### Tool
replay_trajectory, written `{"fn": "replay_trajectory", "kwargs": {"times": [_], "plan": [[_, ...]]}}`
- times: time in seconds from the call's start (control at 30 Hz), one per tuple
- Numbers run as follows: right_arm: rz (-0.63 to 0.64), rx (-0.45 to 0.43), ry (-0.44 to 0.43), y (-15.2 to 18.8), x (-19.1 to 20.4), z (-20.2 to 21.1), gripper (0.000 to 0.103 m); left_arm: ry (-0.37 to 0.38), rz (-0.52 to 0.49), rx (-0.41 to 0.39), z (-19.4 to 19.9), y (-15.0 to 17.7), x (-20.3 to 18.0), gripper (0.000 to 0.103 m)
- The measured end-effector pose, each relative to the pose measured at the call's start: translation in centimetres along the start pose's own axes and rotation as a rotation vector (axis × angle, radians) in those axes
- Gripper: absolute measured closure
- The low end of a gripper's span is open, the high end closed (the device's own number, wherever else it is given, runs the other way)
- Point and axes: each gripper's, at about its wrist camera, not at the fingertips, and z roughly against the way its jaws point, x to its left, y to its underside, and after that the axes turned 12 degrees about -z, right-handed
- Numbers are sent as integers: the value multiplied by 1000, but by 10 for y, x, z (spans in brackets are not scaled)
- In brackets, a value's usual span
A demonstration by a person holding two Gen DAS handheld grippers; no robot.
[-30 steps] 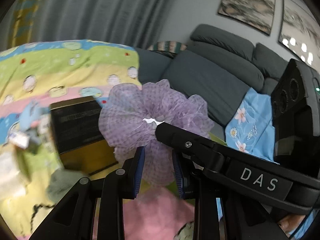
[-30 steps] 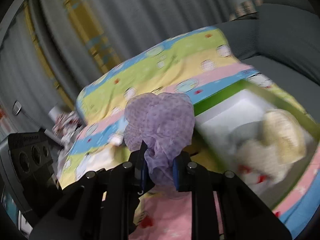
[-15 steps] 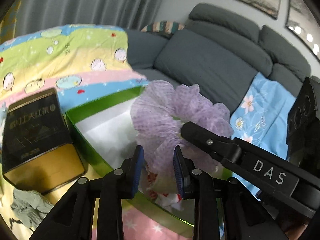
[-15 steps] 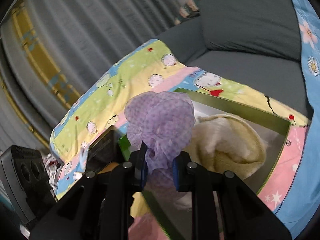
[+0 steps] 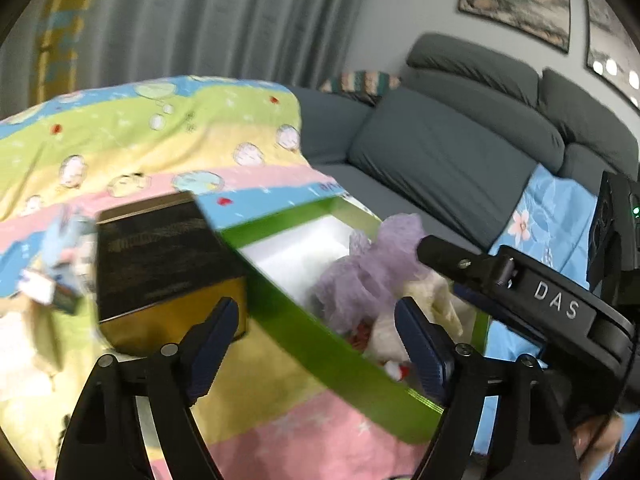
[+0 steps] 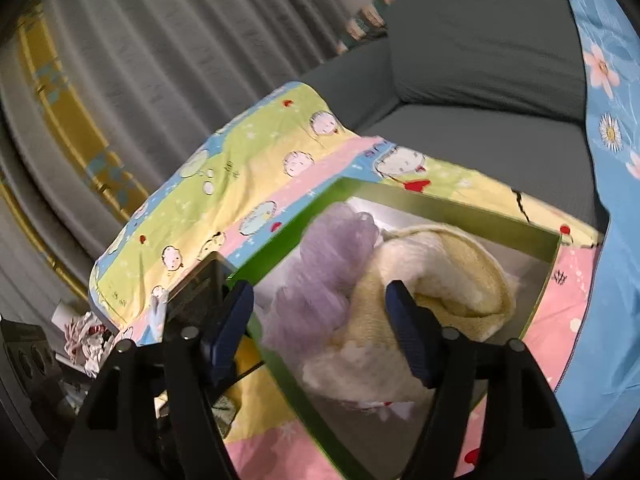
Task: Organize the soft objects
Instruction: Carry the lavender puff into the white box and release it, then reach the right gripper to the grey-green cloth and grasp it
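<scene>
A purple mesh scrunchie [image 5: 368, 272] [image 6: 324, 276] lies inside the green-walled box [image 5: 320, 340] [image 6: 460, 210], resting against a cream towel [image 6: 432, 280] [image 5: 432, 304]. My left gripper [image 5: 316, 332] hovers over the box's near wall; its jaws are opening and nothing is pressed between them. My right gripper [image 6: 320, 328] hangs above the box, its jaws opening too, the scrunchie and towel lying below and free of the pads. The right gripper's black arm marked DAS [image 5: 556, 304] crosses the left wrist view.
A black and gold tin [image 5: 160, 268] [image 6: 196, 292] stands left of the box on the cartoon-print blanket [image 5: 140, 140] [image 6: 260, 160]. Small packets [image 5: 48, 288] lie at far left. A grey sofa [image 5: 460, 152] with a blue floral cloth [image 5: 552, 216] [image 6: 608, 160] is behind.
Both grippers held the purple scrunchie, carried it over the green box, then opened; it now lies in the box against the towel.
</scene>
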Motion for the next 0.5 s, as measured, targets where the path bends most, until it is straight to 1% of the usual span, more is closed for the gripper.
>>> {"fn": "replay_trajectory", "kwargs": {"times": [0.03,0.07,0.17,0.23,0.3,0.37,0.5], "plan": [[13,-15,-4,2,4,3,21,-7,11,-5,7,2,6,18],[22,-24,-7,3,7,6,16,-18,25,-8,15,5,12,18],[57,-24,-13,9,22,12,13,-62,59,-15,38,15,31,18],[94,-11,-13,15,34,13,11,-106,87,-11,52,24,45,17],[148,2,-25,23,48,14,9,-146,110,9,58,32,56,17],[182,13,-30,31,58,13,4,-187,152,34,64,45,71,17],[260,61,-58,49,81,8,3,-224,243,63,71,68,95,17]]}}
